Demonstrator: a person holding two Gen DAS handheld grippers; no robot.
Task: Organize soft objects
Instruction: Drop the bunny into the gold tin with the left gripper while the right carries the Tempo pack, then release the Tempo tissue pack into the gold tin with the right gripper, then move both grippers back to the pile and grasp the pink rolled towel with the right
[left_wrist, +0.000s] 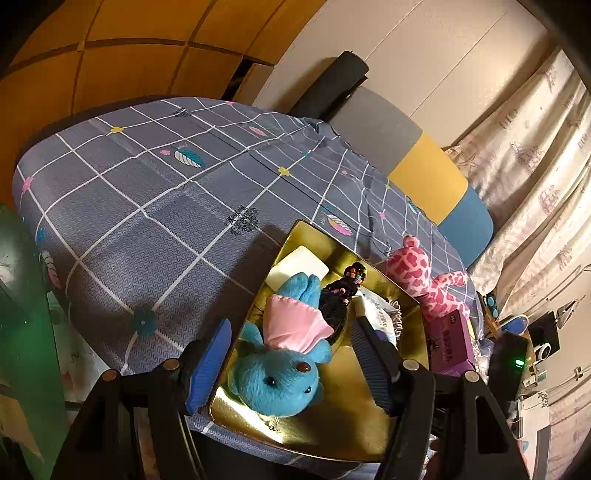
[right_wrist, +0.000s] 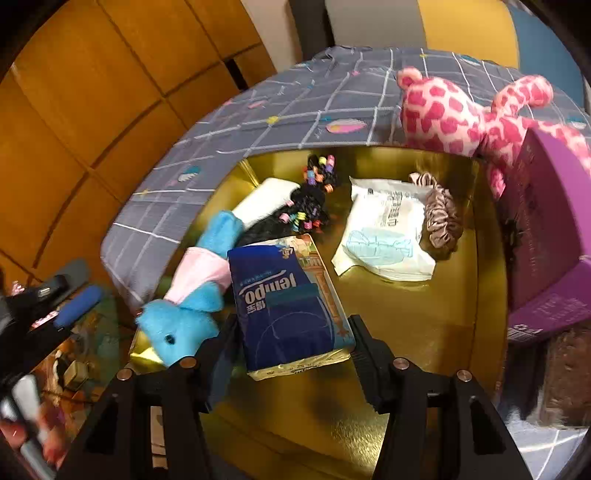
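A gold tray (left_wrist: 343, 417) (right_wrist: 406, 332) lies on the bed. In it lie a blue plush toy with a pink cloth (left_wrist: 284, 354) (right_wrist: 192, 295), a white soft pad (left_wrist: 299, 267) (right_wrist: 266, 199), a black hair piece with coloured beads (left_wrist: 340, 295) (right_wrist: 310, 199), a white wipes pack (right_wrist: 384, 232) and a brown scrunchie (right_wrist: 441, 218). My left gripper (left_wrist: 291, 365) is open, its fingers on either side of the blue plush. My right gripper (right_wrist: 291, 339) is shut on a blue Tempo tissue pack (right_wrist: 291, 295) above the tray.
A pink spotted plush giraffe (left_wrist: 424, 277) (right_wrist: 454, 114) lies on the grey checked bedspread (left_wrist: 147, 206) beside the tray. A purple box (left_wrist: 448, 343) (right_wrist: 550, 236) stands at the tray's right. Headboard cushions, curtain and orange wardrobe surround the bed.
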